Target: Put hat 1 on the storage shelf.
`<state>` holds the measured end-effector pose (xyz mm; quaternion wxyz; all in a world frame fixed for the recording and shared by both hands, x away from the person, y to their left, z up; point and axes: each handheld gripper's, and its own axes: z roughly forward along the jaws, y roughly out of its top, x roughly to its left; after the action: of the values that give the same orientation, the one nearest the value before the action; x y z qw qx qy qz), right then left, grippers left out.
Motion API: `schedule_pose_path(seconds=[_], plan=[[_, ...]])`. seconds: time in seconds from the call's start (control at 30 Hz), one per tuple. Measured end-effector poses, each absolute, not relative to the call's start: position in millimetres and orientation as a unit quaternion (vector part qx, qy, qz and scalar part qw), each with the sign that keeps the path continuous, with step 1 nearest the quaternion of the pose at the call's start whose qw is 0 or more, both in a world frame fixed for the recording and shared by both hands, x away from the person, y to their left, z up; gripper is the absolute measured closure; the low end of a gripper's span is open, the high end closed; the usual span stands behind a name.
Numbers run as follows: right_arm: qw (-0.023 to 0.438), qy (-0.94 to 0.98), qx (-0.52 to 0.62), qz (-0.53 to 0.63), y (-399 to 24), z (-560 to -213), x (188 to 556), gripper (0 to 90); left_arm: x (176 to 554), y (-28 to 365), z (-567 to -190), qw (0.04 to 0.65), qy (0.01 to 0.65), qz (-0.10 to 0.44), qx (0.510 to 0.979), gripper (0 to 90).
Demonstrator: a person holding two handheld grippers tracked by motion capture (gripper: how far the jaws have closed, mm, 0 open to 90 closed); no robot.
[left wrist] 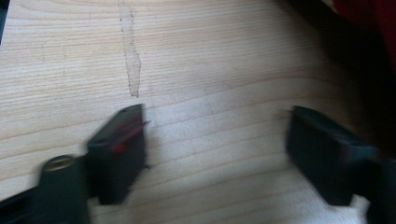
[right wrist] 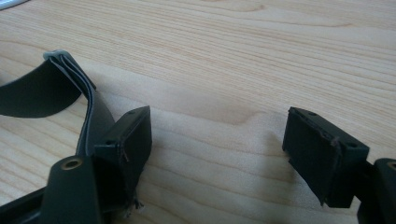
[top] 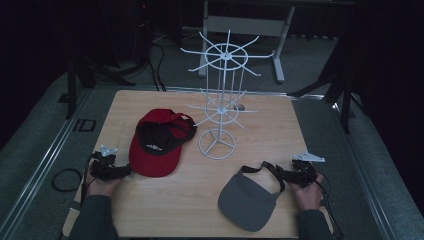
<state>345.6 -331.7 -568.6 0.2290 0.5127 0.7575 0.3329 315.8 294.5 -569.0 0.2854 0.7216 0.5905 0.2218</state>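
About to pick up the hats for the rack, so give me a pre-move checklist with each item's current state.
1. Left hand-held gripper open, nothing between its jaws: ok.
2. Right hand-held gripper open, nothing clamped: ok.
3. Red cap lying free on the table, beside the left hand-held gripper: ok.
4. Grey visor strap between the right jaws: not ok, it lies beside one jaw.
5. White wire rack upright, hooks bare: ok.
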Motion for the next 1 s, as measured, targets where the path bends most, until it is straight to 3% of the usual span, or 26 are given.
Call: schedule_pose_path(seconds=[0.13, 0.17, 0.33, 1.0], plan=[[0.229, 0.758, 0.513, 0.333, -331.8, -568.6, 345.6, 23.9, 315.1, 295.8, -564.9, 0.283, 0.586, 0.212, 0.729, 45.0], [0.229, 0.758, 0.513, 0.333, -331.8, -568.6, 345.6, 23.9, 314.8, 299.5, -562.6, 0.299, 0.589, 0.187, 0.727, 47.4], [0.229, 0.758, 0.513, 0.333, -331.7, -568.6, 345.6, 23.9, 311.1, 306.3, -557.2, 0.321, 0.59, 0.168, 0.721, 54.5], [0.229, 0.758, 0.512, 0.333, -331.7, -568.6, 345.6, 23.9, 300.4, 311.9, -512.5, 0.409, 0.555, 0.156, 0.707, 51.4]])
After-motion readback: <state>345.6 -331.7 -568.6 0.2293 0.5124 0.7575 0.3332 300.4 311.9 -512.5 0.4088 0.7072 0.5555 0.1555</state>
